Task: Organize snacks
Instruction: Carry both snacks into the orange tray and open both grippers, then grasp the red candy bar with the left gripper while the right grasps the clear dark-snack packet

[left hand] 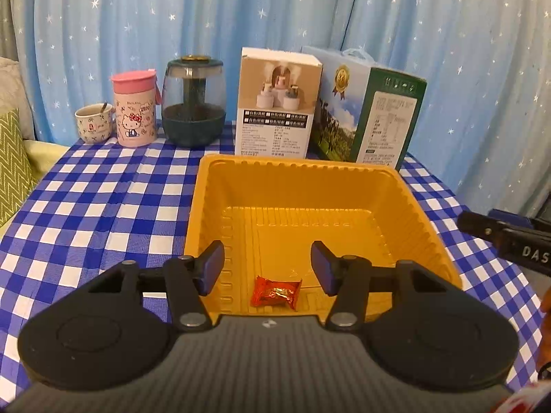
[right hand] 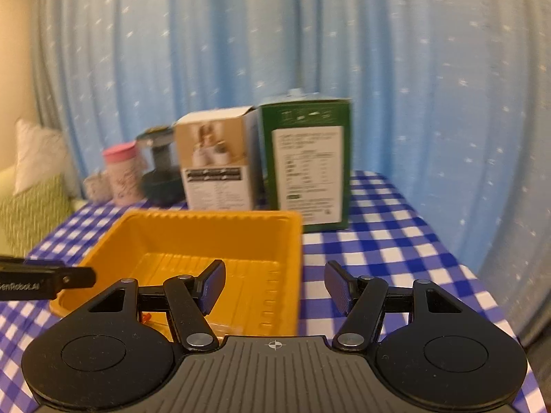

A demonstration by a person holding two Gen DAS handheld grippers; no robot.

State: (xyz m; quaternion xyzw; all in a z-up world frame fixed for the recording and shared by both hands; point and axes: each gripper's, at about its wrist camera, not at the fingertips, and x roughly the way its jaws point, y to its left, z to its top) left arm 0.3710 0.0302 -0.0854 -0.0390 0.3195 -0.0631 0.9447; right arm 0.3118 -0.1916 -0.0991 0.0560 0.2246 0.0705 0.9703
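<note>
Yellow tray (left hand: 413, 213): deep ribbed plastic container, open-topped, standing on the checked tablecloth (left hand: 103, 199) toward the middle of the tabletop; its far rim runs just in front of the two boxes.
Tray contents: one red-wrapped candy (left hand: 275, 292), lying flat on the tray floor close to the near wall; nothing else shows inside.
Left gripper (left hand: 268, 268): held over the near part of the tray, jaws spread wide apart, empty; the candy lies below and between the blue pads, untouched.
Right gripper (right hand: 274, 287): jaws likewise apart and empty, held above the tray's right wall, one finger over the tray, the other over bare cloth; this view is motion-blurred.
Back edge, left to right: patterned cup (left hand: 94, 124) with a spoon in it; pink-lidded tumbler (left hand: 136, 110); dark glass jar (left hand: 193, 103) with dark contents in its base; white carton (left hand: 275, 103); green and blue carton (left hand: 372, 113). All upright, close together in a row.
Open room: wide bare cloth left of the tray up to the left edge; a bare strip on the right up to the right edge and near right corner.
Surround: blue starred curtain (left hand: 310, 10) behind the table; cushions (left hand: 13, 158) past the left edge.
</note>
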